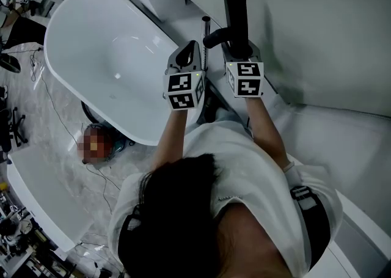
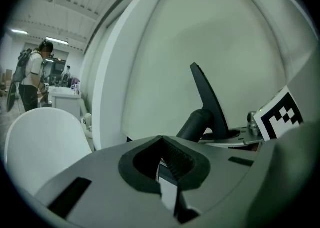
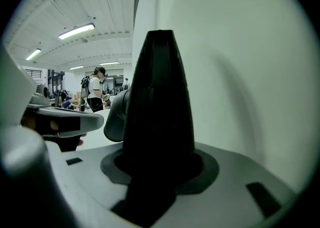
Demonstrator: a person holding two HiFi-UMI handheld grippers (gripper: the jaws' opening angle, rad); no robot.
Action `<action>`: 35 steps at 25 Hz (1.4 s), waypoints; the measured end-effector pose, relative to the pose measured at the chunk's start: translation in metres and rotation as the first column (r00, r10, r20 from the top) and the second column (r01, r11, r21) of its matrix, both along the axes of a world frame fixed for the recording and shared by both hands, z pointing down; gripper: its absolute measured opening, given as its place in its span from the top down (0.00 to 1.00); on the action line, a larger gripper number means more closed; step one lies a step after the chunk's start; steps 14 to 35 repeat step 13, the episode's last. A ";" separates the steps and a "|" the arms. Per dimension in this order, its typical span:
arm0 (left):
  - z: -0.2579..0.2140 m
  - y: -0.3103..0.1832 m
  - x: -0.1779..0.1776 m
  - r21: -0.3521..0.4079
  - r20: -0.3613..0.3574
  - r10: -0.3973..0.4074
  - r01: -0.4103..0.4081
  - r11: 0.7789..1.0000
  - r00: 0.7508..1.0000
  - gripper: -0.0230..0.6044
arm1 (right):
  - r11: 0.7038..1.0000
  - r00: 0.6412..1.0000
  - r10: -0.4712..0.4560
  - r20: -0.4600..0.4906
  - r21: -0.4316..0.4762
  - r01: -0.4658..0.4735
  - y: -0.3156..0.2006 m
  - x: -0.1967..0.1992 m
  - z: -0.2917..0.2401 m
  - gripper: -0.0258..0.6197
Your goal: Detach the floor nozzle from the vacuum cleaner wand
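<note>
Setting: white bathtub (image 1: 91,44) at 10 o'clock, pale wall panel (image 1: 317,32) at 2 o'clock; no worktop in view.
Task item: black floor nozzle (image 3: 159,96) stands on end, long axis 12-to-6; its dark neck (image 1: 215,38) branches toward 8 o'clock.
Right side: right gripper (image 3: 157,172), jaws grasping the nozzle's lower end; the nozzle runs to 12 o'clock from them.
Left side: left gripper (image 2: 162,154), jaws clenched, nothing clearly between; the neck lies at 2 o'clock, near.
Wand: slim rod (image 1: 206,33) beside the neck, probably the wand; joint not discernible.
Judgement: left gripper is nearer the neck; separation would follow the neck's axis.
</note>
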State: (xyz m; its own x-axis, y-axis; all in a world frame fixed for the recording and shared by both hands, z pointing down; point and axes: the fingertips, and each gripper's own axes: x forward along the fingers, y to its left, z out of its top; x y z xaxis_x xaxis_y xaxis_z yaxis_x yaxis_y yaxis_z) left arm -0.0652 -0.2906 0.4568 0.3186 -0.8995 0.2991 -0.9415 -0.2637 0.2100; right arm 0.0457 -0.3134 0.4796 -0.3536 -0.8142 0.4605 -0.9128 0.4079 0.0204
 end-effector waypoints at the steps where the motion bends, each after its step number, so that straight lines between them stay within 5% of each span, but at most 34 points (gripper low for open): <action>1: 0.000 0.000 0.000 -0.001 0.001 0.000 0.000 1.000 1.000 0.96 | 1.000 1.000 0.001 -0.002 0.000 -0.001 0.000 0.000 -0.001 0.66; 35: -0.007 -0.005 -0.001 0.012 0.017 -0.008 0.007 1.000 1.000 0.96 | 1.000 1.000 -0.001 0.003 -0.001 0.001 -0.004 -0.002 -0.008 0.66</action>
